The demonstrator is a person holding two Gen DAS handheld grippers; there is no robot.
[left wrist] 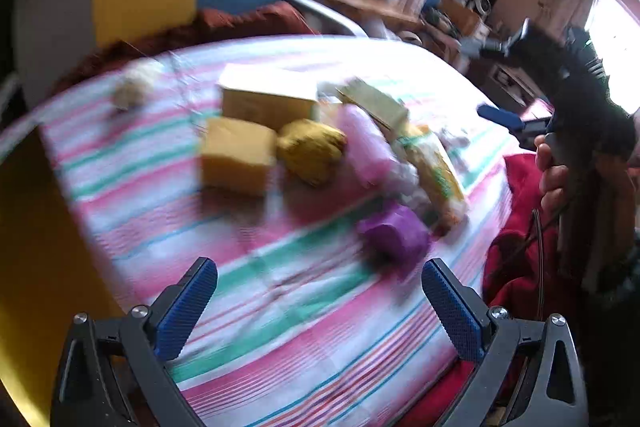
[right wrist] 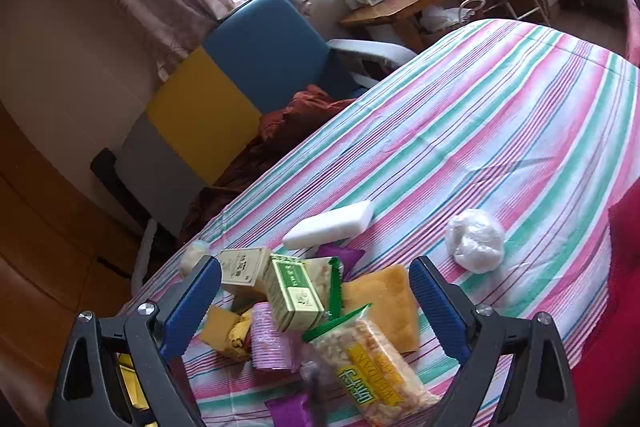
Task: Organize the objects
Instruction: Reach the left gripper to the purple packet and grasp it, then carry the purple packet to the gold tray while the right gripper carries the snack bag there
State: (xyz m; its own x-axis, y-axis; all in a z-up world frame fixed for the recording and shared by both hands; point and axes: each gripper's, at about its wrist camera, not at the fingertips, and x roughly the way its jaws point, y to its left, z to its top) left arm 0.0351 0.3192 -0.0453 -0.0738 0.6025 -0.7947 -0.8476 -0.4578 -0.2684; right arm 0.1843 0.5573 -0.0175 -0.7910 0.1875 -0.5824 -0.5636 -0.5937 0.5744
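Left claw (left wrist: 319, 301) and right claw (right wrist: 316, 301), both spread wide and empty, above cluttered striped bed (right wrist: 500, 115)

Right wrist view: snack bag (right wrist: 372, 371), clear with a green top edge, carries a yellow label with large white Chinese characters and a line of Latin capitals beside them; seen upside down, not reliably legible. Green box (right wrist: 294, 293): column of Chinese characters along its side, small emblem on the end face; too small to read. Beige box (right wrist: 242, 267): dark Chinese characters, illegible. Left wrist view: motion-blurred, no text readable.
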